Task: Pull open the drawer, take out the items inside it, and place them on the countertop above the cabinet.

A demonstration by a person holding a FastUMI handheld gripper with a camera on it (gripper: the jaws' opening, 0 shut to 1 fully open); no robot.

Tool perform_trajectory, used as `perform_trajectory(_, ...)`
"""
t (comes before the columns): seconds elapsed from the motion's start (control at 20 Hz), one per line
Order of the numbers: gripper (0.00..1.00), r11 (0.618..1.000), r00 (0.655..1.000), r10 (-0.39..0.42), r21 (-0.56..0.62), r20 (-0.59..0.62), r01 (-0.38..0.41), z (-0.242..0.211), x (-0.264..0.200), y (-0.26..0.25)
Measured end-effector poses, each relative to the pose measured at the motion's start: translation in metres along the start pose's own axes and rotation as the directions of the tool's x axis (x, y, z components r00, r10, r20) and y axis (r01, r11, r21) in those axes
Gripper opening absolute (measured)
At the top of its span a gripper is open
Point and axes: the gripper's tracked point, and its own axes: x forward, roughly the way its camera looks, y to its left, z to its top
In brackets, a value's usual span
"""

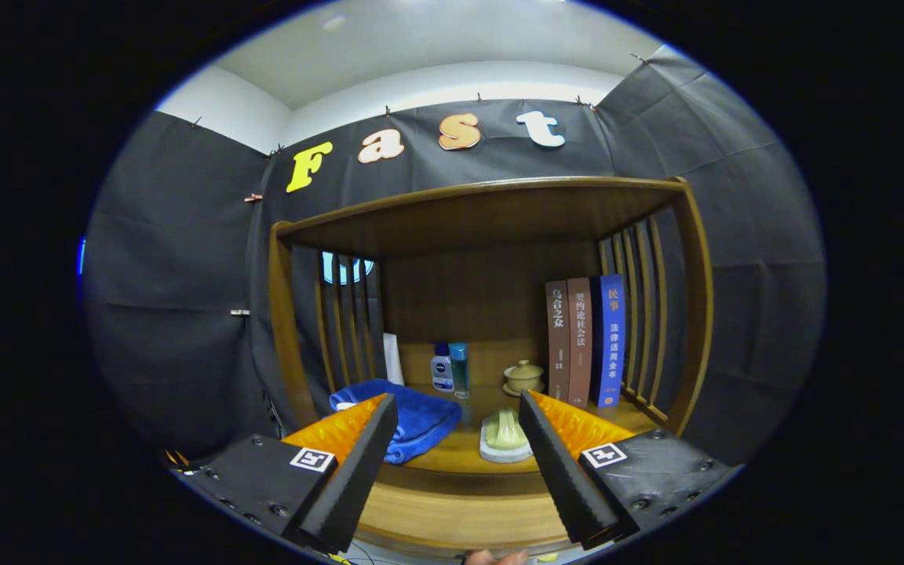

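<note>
My gripper point(458, 408) is open, its two black fingers with orange backs spread wide and nothing between them. It hovers in front of a wooden cabinet with a countertop point(460, 455) under a shelf roof. On the countertop, just beyond the fingers, lies a pale green brush on a white base point(504, 436). A folded blue towel point(413, 420) lies behind the left finger point(358, 463). The cabinet's front edge point(460, 514) shows between the fingers; the drawer itself is hidden below.
At the back of the countertop stand two small bottles point(450, 369), a white tube point(393, 359), a lidded ceramic cup point(523, 377) and three upright books point(584, 341). Slatted wooden sides point(640, 314) close the shelf left and right. A fingertip point(491, 558) shows below.
</note>
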Motion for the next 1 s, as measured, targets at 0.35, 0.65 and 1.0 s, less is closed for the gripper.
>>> perform_trajectory(0.35, 0.99, 0.995, 0.995, -0.096, -0.019, 0.034, 0.097, -0.055, -0.082, -0.001)
perform_trajectory(0.65, 0.99, 0.993, 0.988, -0.110, -0.059, -0.104, 0.104, -0.157, -0.107, -0.004)
perform_trajectory(1.0, 0.99, 0.992, 0.975, -0.118, -0.071, -0.187, 0.107, -0.219, -0.075, -0.006)
